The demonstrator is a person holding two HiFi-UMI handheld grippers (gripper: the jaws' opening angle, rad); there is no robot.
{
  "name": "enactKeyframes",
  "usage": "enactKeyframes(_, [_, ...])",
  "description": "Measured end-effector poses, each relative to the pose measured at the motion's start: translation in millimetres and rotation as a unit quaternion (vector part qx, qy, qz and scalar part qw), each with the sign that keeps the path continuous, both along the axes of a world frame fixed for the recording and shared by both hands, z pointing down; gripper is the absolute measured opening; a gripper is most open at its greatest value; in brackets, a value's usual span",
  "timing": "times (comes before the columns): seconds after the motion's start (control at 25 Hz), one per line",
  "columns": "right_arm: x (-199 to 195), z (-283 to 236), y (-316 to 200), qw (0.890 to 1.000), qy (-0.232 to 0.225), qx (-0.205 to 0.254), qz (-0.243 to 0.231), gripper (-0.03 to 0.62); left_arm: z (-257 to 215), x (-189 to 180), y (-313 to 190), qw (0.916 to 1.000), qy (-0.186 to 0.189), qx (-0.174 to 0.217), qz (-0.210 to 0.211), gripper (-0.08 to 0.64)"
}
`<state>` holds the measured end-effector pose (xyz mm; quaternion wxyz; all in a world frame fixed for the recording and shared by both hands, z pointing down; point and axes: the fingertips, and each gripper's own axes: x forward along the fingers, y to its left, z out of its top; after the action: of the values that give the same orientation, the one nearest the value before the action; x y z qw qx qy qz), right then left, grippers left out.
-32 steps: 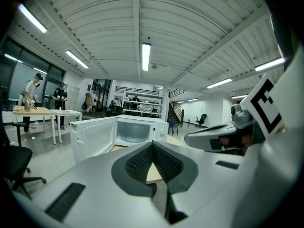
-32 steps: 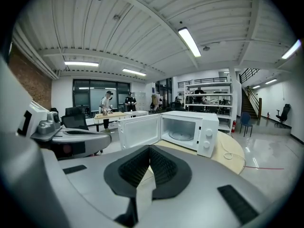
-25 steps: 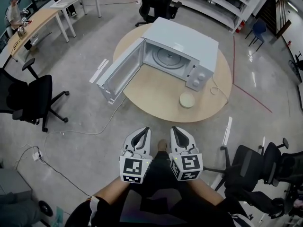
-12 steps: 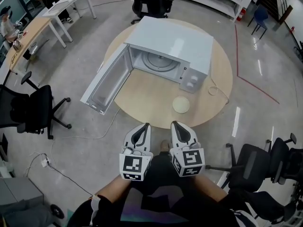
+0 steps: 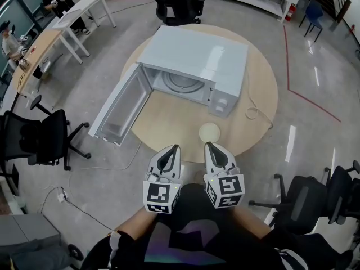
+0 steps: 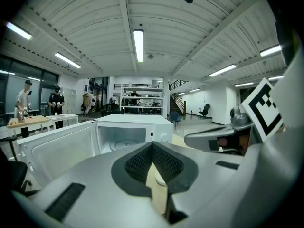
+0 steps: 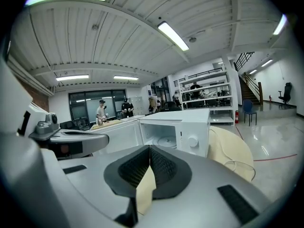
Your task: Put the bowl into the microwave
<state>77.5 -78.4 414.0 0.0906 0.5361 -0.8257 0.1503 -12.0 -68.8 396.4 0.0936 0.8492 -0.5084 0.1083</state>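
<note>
A white microwave (image 5: 194,63) stands on the round wooden table (image 5: 169,122) with its door (image 5: 118,114) swung wide open to the left and the turntable showing inside. The pale, shallow bowl (image 5: 209,133) sits on the table in front of the microwave's control panel. My left gripper (image 5: 169,155) and right gripper (image 5: 215,152) are held side by side just short of the table's near edge, both shut with nothing in them. The left gripper view looks over the left gripper (image 6: 153,148) at the microwave (image 6: 135,129). The right gripper view looks past the right gripper (image 7: 149,151) at the microwave (image 7: 178,127).
A power cord (image 5: 254,114) lies coiled on the table right of the microwave. Black office chairs stand at the left (image 5: 39,142), lower right (image 5: 304,204) and beyond the table (image 5: 171,1). Desks (image 5: 53,30) with people are at far left. A cable (image 5: 84,170) runs across the floor.
The view has moved closer to the table: the microwave and the bowl sit lower and nearer to both grippers. The grippers stay shut and side by side.
</note>
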Motion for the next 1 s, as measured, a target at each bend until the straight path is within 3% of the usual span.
enactKeyframes(0.52, [62, 9, -34, 1.000, -0.019, -0.002, 0.014, 0.017, -1, 59, -33, 0.9996, -0.024, 0.011, 0.011, 0.046])
enactKeyframes(1.0, [75, 39, -58, 0.998, -0.018, -0.040, 0.035, 0.017, 23, 60, -63, 0.9996, -0.024, -0.006, 0.012, 0.046])
